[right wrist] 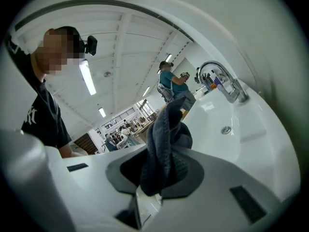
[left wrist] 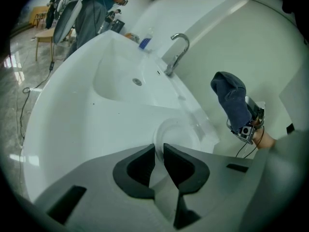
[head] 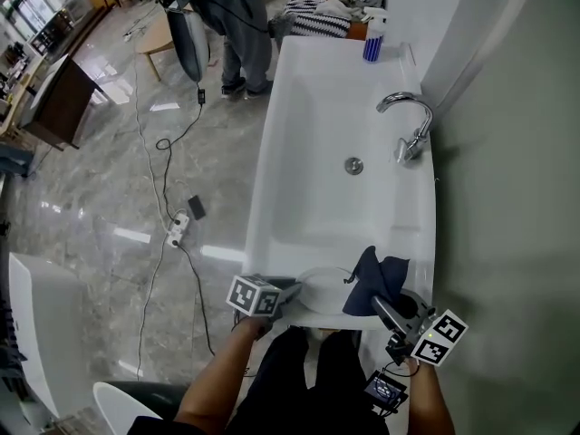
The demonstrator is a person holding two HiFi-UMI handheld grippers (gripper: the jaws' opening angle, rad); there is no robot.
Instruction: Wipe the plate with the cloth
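Head view: a white sink [head: 299,89] runs away from the person. A pale round plate [head: 324,290] sits at its near edge, about midway along. The left gripper [head: 292,291] meets the plate's left rim. The right gripper [head: 385,308] is just right of the plate with a dark blue cloth [head: 376,277] bunched at its tip. The cloth overlaps the plate's right side, though from this steep angle it is hard to tell whether the two touch. A tap [head: 408,125] stands on the sink's right edge, a drain [head: 353,165] lies in the basin, and a blue bottle [head: 372,43] stands at the far right corner.

Left gripper view: the jaws of the left gripper [left wrist: 159,154] are nearly together, pinching the thin rim of the plate [left wrist: 177,132], which lies on the sink [left wrist: 72,105] near its edge. To the right, the cloth [left wrist: 231,100] is held up in the air by the right gripper [left wrist: 246,124], apart from the plate.

Right gripper view: the right gripper [right wrist: 160,174] is clamped on the cloth [right wrist: 164,139], whose folds stand up out of the pads. Behind it are the sink [right wrist: 251,144], the tap [right wrist: 223,79] and the drain [right wrist: 225,129]. A person in a dark T-shirt [right wrist: 43,115] is at the left.
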